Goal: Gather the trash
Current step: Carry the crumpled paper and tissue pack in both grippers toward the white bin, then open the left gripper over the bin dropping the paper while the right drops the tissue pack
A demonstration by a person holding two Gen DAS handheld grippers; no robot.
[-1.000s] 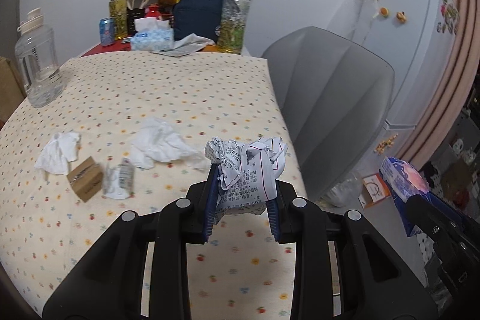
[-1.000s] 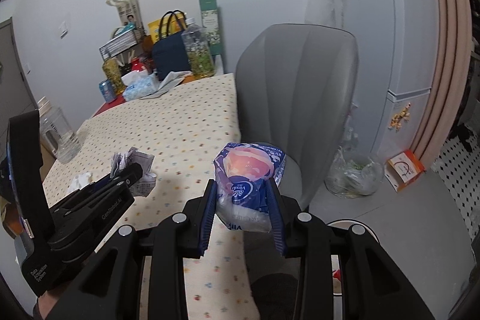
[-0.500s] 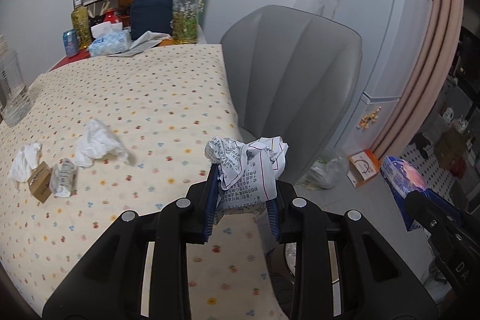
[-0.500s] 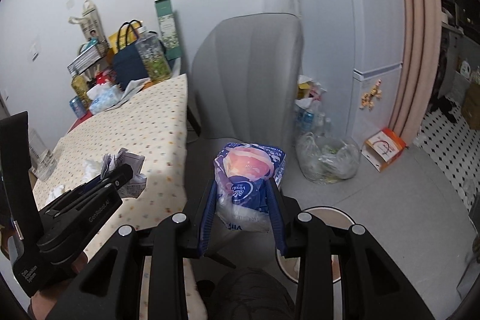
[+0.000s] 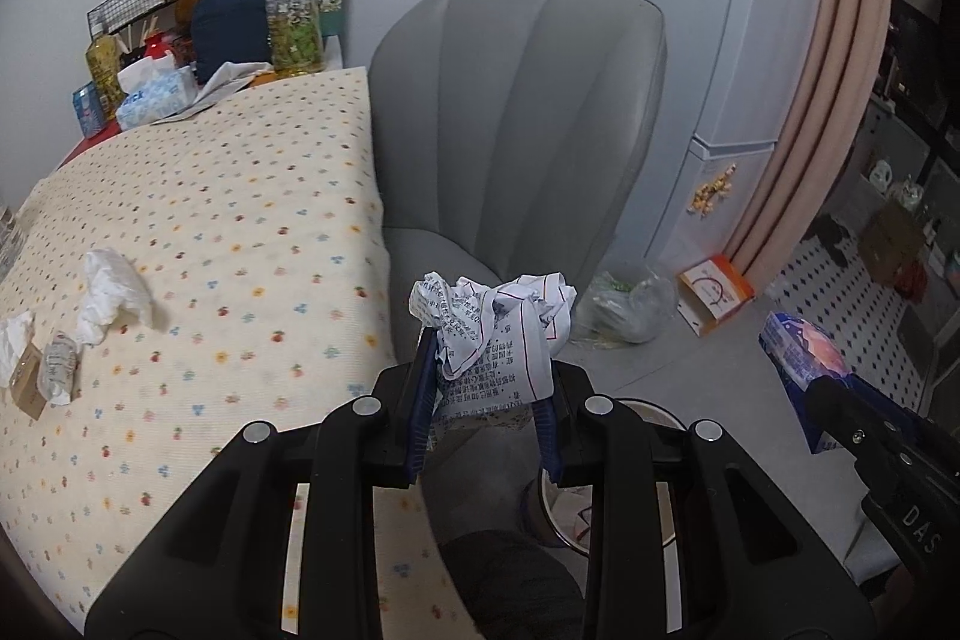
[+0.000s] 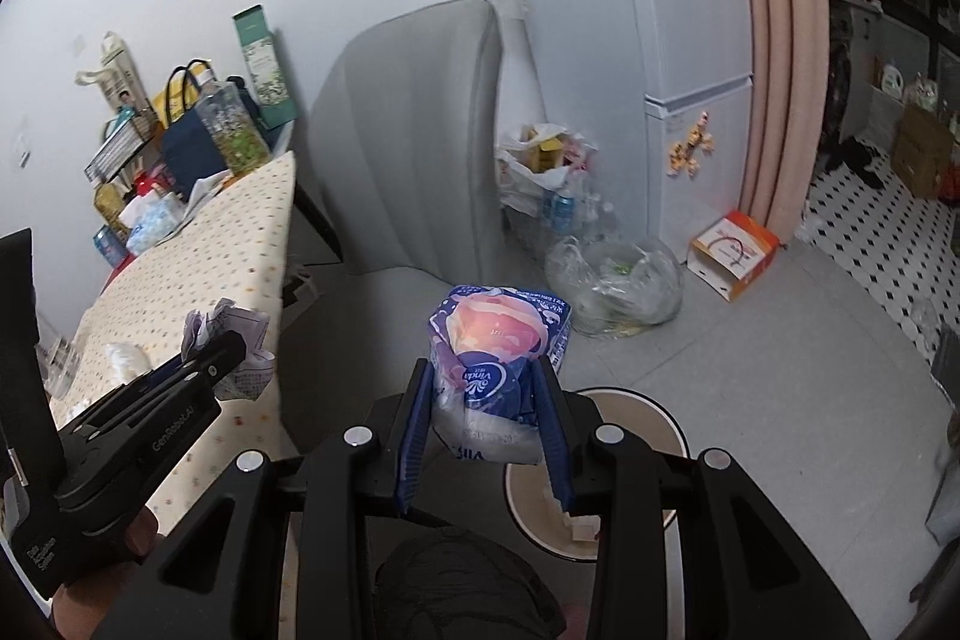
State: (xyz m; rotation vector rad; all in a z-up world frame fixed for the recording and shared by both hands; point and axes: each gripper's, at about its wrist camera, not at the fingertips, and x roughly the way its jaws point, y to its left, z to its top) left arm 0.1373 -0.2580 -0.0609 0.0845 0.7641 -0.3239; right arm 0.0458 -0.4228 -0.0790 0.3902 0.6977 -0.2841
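My left gripper (image 5: 485, 388) is shut on a crumpled printed paper (image 5: 489, 334), held past the table's right edge above the floor. In the right wrist view the same paper (image 6: 231, 349) sticks out of that gripper at the left. My right gripper (image 6: 487, 400) is shut on a blue and pink tissue pack wrapper (image 6: 498, 340), also showing as the wrapper (image 5: 801, 358) at the right of the left wrist view. A round bin (image 6: 636, 403) with a dark rim stands on the floor just beyond and below both grippers. On the table lie a white tissue wad (image 5: 111, 292), a small plastic wrapper (image 5: 57, 373) and a brown card piece (image 5: 27, 388).
A grey chair (image 5: 516, 112) stands against the dotted tablecloth (image 5: 228, 220). Filled plastic bags (image 6: 612, 280) and an orange box (image 6: 732, 256) sit on the floor by the fridge (image 6: 678, 40). Bottles, a navy bag (image 5: 231, 28) and a tissue box crowd the table's far end.
Both grippers swung right and down, off the table towards the floor, still gripping their loads. The bin has come into view beneath them; the table trash slid to the left.
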